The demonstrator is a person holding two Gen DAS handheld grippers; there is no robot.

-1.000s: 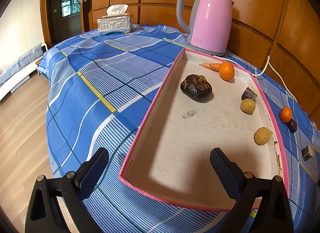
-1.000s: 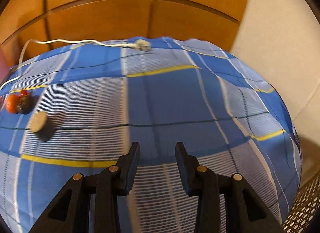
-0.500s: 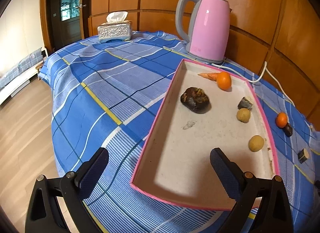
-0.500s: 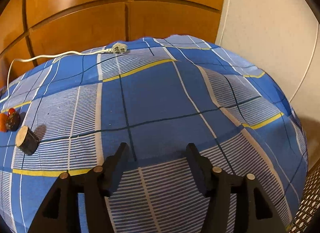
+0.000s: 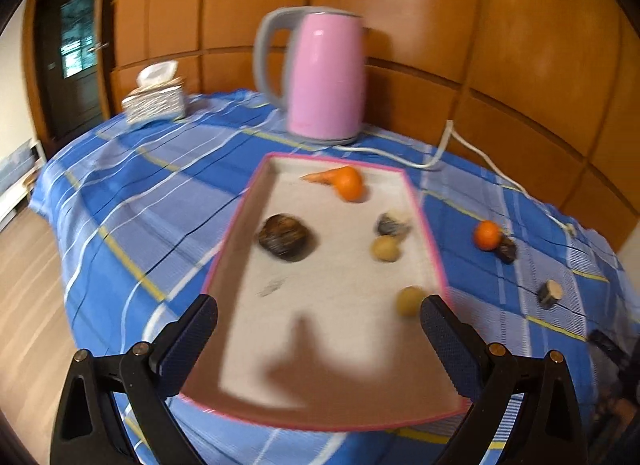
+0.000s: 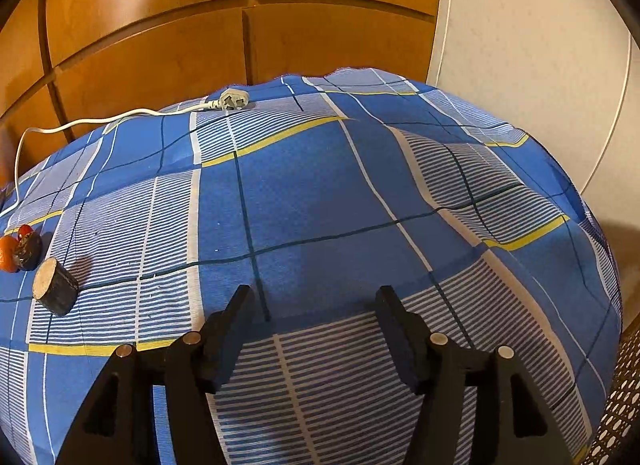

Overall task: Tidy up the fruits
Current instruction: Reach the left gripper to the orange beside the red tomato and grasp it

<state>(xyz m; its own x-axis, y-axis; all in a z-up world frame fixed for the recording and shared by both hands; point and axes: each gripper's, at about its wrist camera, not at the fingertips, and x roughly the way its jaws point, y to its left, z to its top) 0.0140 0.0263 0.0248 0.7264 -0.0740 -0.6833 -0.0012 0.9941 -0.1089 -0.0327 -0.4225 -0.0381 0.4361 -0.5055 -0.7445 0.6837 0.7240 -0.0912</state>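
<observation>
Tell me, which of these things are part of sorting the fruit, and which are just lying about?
Part of the job:
- pink-rimmed tray
- orange in the tray
- orange on the cloth
- two yellowish round fruits

Just lying about:
- pink kettle
- tissue box
- white plug
- checked cloth

— What do I have in front of my left camera?

— A tray (image 5: 240,221) on the table (image 5: 132,201), a kettle (image 5: 324,77) behind it, a tissue box (image 5: 154,99) far left.

— And right of the tray?

— I see a tangerine (image 5: 487,235) touching a lump (image 5: 506,249), with a short cylinder (image 5: 550,294) nearer me (the plug (image 6: 234,100) lies far back).
</observation>
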